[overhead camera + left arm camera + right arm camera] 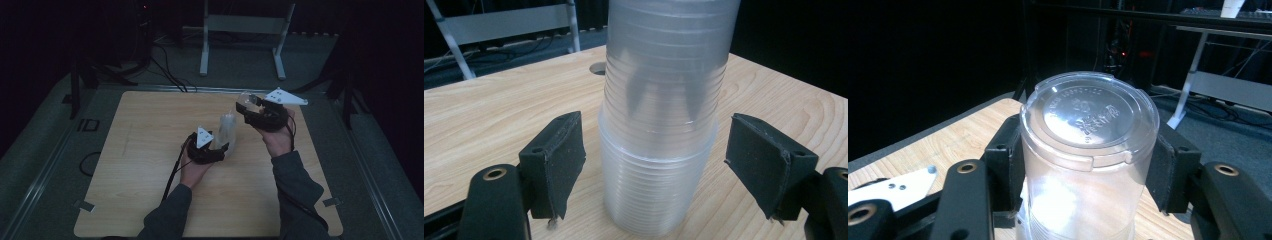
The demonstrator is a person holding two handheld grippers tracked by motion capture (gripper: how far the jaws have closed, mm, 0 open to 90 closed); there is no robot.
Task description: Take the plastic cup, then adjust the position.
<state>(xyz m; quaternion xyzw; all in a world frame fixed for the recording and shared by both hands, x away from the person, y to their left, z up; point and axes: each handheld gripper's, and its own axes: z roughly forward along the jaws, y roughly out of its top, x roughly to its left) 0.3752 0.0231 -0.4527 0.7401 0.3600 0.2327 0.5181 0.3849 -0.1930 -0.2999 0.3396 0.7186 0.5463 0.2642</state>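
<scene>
While right fingers (1083, 165) clamp one cup (1088, 150), left fingers (664, 165) released (around one stack (664, 125), perhaps twenty cups).

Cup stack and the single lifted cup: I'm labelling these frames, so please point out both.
cup stack (664, 150), left gripper view, ribbed side wall.
single cup (1088, 115), right gripper view, upturned embossed base.
</scene>
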